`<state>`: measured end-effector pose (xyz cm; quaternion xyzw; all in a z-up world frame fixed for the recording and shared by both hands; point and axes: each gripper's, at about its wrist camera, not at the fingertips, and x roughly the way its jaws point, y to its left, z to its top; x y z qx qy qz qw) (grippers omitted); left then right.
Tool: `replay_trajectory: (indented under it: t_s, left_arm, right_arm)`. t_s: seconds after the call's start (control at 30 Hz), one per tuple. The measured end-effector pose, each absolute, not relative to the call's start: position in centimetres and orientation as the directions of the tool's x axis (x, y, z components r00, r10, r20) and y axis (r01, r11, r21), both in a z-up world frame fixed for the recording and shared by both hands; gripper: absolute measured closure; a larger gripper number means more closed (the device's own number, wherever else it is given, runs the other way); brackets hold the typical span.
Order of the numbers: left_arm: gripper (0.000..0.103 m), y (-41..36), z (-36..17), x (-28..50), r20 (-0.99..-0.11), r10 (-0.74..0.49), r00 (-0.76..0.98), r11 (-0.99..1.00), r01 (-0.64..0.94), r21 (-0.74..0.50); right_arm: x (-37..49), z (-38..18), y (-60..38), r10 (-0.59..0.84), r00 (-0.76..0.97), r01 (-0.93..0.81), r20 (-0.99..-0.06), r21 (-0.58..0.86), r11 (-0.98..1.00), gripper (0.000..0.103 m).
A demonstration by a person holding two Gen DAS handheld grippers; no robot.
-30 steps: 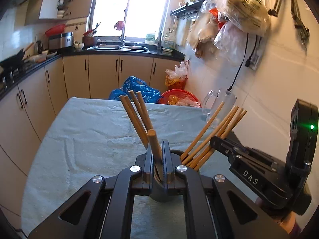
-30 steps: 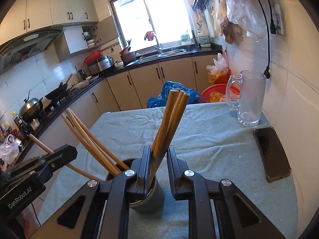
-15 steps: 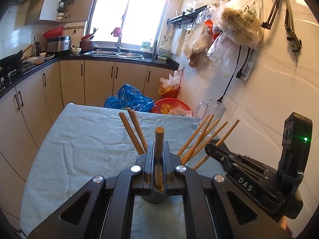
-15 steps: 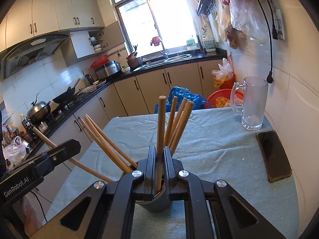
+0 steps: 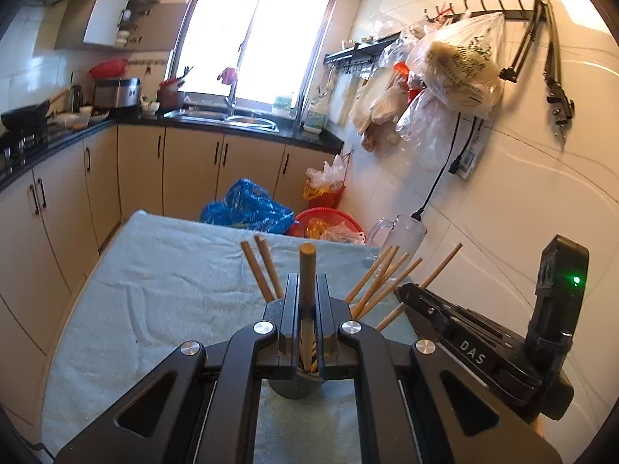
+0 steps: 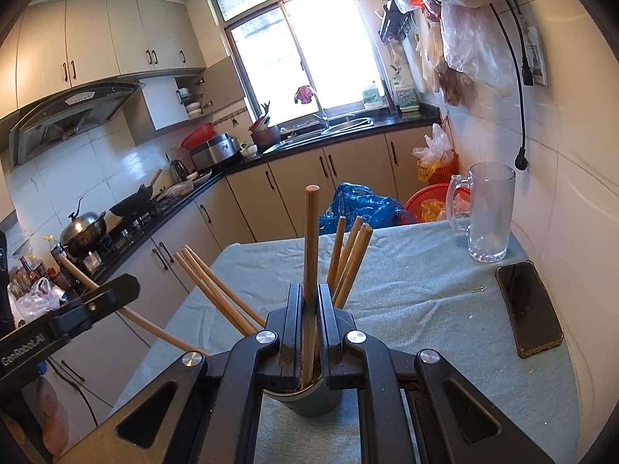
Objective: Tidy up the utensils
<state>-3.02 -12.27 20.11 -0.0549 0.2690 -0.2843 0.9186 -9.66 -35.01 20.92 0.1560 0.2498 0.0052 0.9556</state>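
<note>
chopstick (image 5: 308, 270) at twelve o'clock sits pinched by your left gripper (image 5: 308, 311); the right gripper (image 6: 309, 309) pinches another. yank sideways and the cup (image 6: 313, 400) could tip.

On my feeds the chopsticks (image 6: 310, 255) are a warm tan wood, standing in a dark grey holder (image 6: 314, 400). The table (image 6: 425, 309) wears a plain pale blue-grey cloth. My fingers (image 5: 290, 309) are matte black with silver screws. I see a clear glass mug (image 6: 488, 212), a black phone (image 6: 528, 309), a crumpled bright blue bag (image 5: 247, 207), a red basket (image 5: 329, 218), beige cabinets (image 5: 193, 170) under a black counter and glossy white wall tiles (image 5: 541, 201).
</note>
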Motion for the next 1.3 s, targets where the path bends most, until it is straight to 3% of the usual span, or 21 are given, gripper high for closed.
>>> replay_trajectory:
  t_s: [0.6, 1.3]
  left_arm:
    - [0.097, -15.0, 20.3, -4.8, -0.484, -0.434, 0.760, 0.886, 0.458, -0.076]
    - [0.097, -16.0, 21.0, -7.1, -0.443, -0.404, 0.800, 0.888, 0.459, 0.017]
  right_arm:
    - [-10.7, 22.4, -35.2, 0.076, 0.902, 0.063, -0.424, 0.304, 0.951, 0.095]
    - [-11.0, 22.4, -35.8, 0.073, 0.907, 0.070, -0.415, 0.321, 0.944, 0.095]
